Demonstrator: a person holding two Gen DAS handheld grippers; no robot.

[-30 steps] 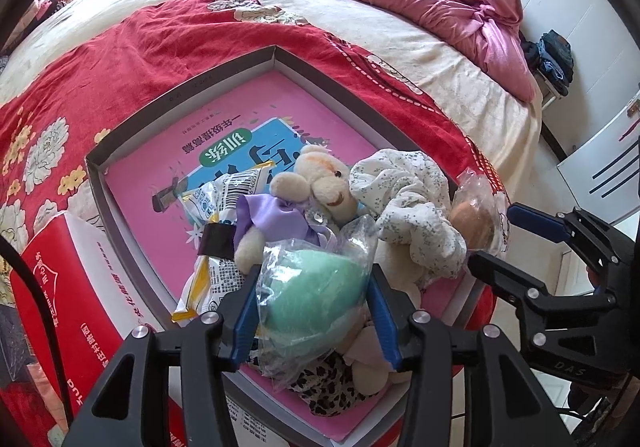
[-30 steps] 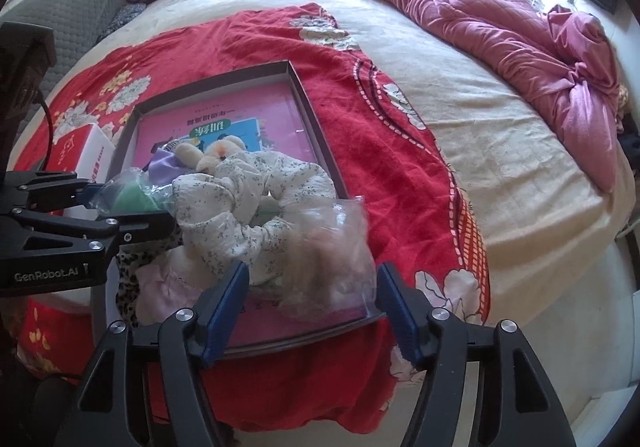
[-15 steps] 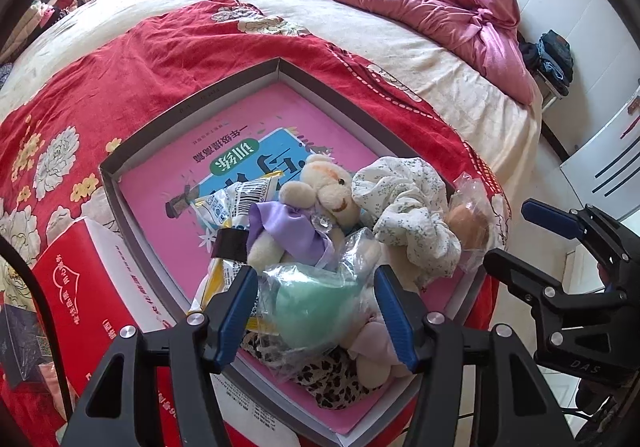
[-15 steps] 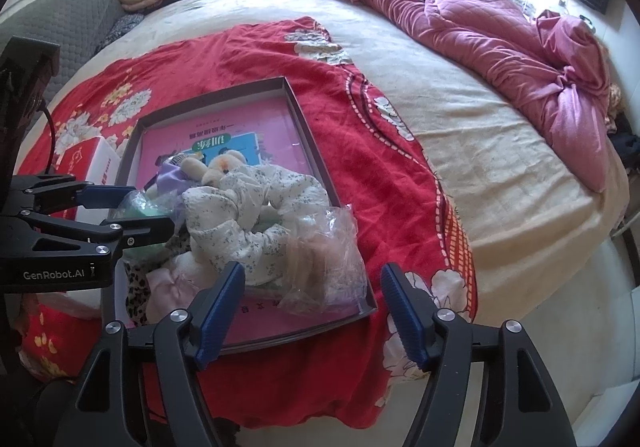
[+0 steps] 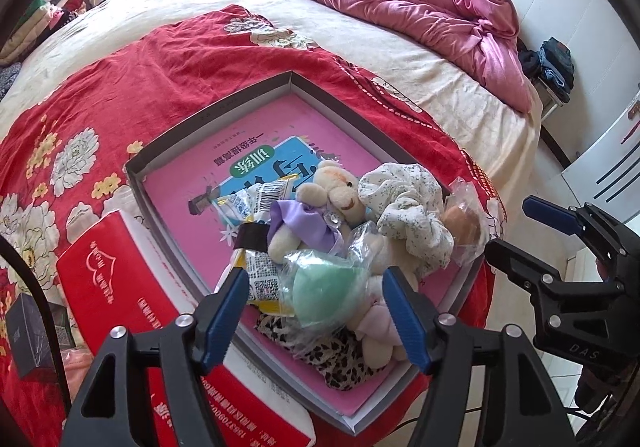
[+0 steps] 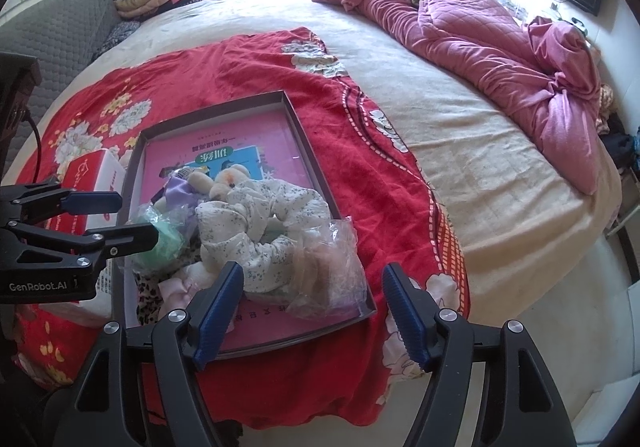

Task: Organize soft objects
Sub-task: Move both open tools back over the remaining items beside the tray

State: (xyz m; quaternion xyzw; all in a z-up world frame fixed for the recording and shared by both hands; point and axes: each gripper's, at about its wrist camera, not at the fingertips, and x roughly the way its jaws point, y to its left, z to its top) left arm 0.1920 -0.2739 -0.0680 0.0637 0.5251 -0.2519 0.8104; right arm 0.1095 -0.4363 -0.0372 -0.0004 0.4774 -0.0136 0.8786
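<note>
Left wrist view: a shallow grey box lid [image 5: 208, 119] is seen lying on a red floral blanket [image 5: 120, 79] spread over a bed. A pink workbook [image 5: 256, 143] is laid flat inside it. Soft things are heaped at the lid's near corner: a cream teddy bear [image 5: 336, 191] with a lilac bow, a floral scrunchie [image 5: 412, 215], a green sponge in a clear bag [image 5: 324, 291], a snack packet [image 5: 260, 271] and a leopard-print cloth [image 5: 340, 359]. The left gripper [image 5: 316, 307] is held above the bagged sponge, its blue pads clear of the bag on both sides while the jaws are opening. A red carton [image 5: 108, 279] is pressed against the lid's left edge.

Right wrist view: the right gripper [image 6: 312, 307] is held wide apart over the lid's near right corner, with nothing gripped. A clear bag holding a beige sponge [image 6: 328, 263] is seen resting there, beside the scrunchie [image 6: 256, 223]. A pink quilt [image 6: 500, 59] is bunched at the bed's far side.
</note>
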